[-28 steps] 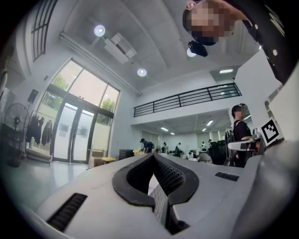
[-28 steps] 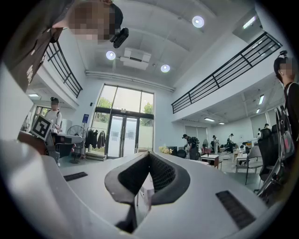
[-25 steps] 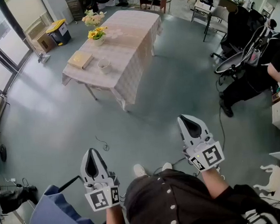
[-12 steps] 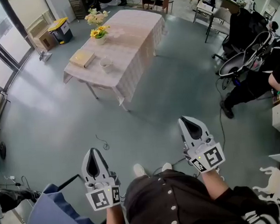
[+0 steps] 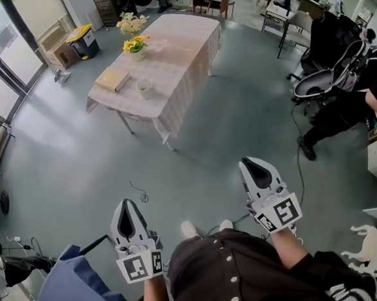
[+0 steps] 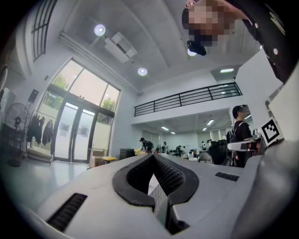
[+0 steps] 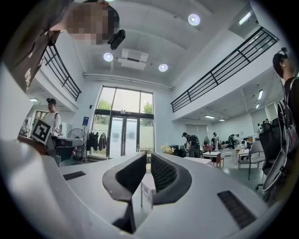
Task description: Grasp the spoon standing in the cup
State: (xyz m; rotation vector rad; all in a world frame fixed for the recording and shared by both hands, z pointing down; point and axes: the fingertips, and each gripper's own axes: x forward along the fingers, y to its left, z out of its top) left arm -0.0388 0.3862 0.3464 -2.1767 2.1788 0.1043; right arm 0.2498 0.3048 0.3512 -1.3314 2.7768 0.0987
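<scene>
**A:** Where do we log the cup?

**B:** Far from us, on the near left part of the long cloth-covered table. It sits just right of a flat tan box. A pot of yellow flowers stands farther along the same side. We stand well apart from the table, with grey floor between.

**A:** Its look?

**B:** Small, white, round, upright. At this size we cannot make out the spoon; no handle can be told from the rim.

**A:** And the tongs?

**B:** The left tongs are held low at near left, tips pressed together and empty. The right tongs are at near right. Their jaws have just been opening, with a slim gap between the pads and nothing in it. Both point toward the far table.
</scene>
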